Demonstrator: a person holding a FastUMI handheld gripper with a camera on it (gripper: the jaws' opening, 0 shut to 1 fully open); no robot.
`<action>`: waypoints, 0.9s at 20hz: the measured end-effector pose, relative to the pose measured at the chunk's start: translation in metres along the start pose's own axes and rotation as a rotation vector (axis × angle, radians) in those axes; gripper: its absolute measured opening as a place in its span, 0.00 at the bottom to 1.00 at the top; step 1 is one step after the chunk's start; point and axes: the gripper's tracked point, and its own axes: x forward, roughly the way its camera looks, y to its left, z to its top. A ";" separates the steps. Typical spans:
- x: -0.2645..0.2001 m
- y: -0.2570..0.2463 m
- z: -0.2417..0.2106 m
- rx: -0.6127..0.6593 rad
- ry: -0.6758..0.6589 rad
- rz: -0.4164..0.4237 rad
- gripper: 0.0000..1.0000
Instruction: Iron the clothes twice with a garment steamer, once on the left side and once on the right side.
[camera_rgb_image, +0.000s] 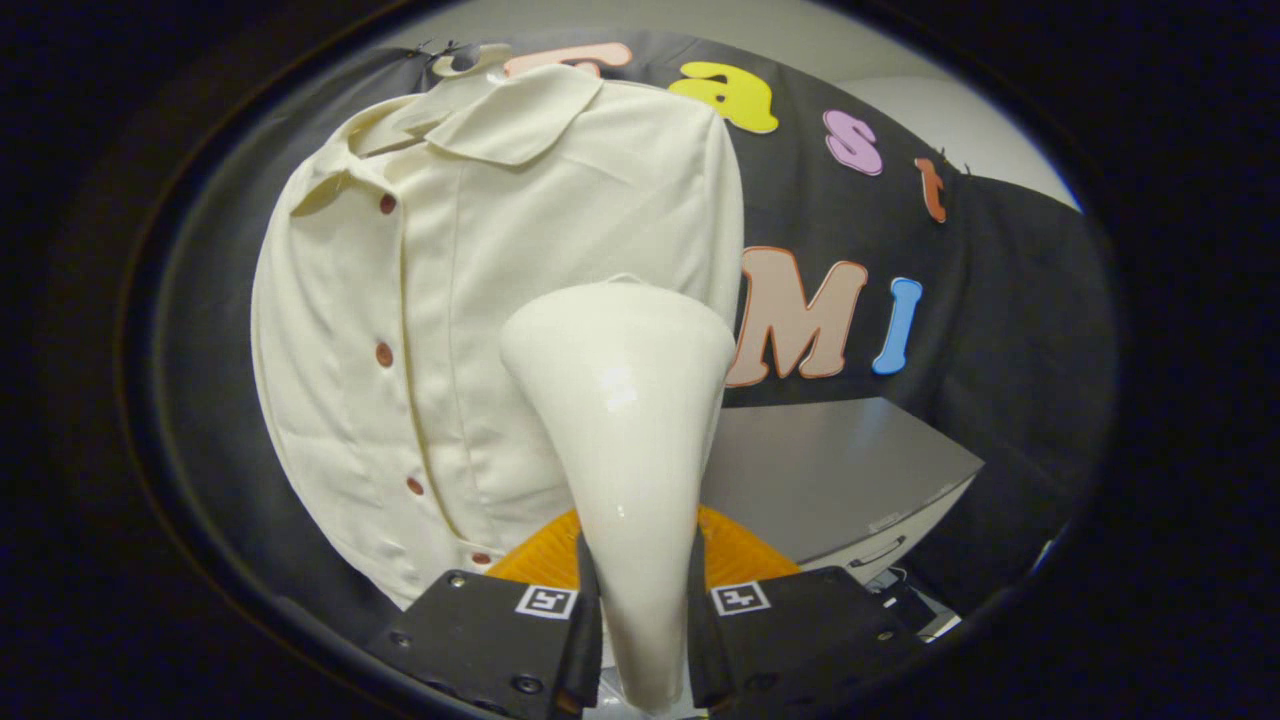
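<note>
While the tool (640, 620) points forward in the gripper view, its two fingers press on either side of the narrow handle end of a cream garment steamer (625, 440), so the tool is clamped on it. From that grip the steamer rises toward twelve o'clock and widens into a broad, glossy head whose top edge sits just in front of the lower right part of the clothes. Whether the head touches the fabric cannot be told.

A cream shirt (450, 300) hangs on the dark booth wall (1010, 330) beyond the fingers, toward eleven o'clock from the steamer head. It has a flat collar (510, 120) at its top and a vertical placket running down its front, with a row of small reddish-brown buttons (384, 353) along it. The fabric shows faint creases near the lower hem, at about nine o'clock from the tool. The steamer head covers part of the shirt's right-hand panel.

At three o'clock from the steamer, a grey surface (830, 470) stands against the wall, with a pale drawer front and a handle below its edge. Directly behind the steamer's handle, just ahead of the fingers, an orange ribbed object (740, 555) shows on both sides; what it is cannot be told.
</note>
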 end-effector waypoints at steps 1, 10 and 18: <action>0.001 0.003 -0.003 0.007 -0.002 0.004 0.34; 0.007 0.009 -0.057 0.005 0.070 -0.011 0.35; 0.012 0.015 -0.105 -0.002 0.135 -0.020 0.35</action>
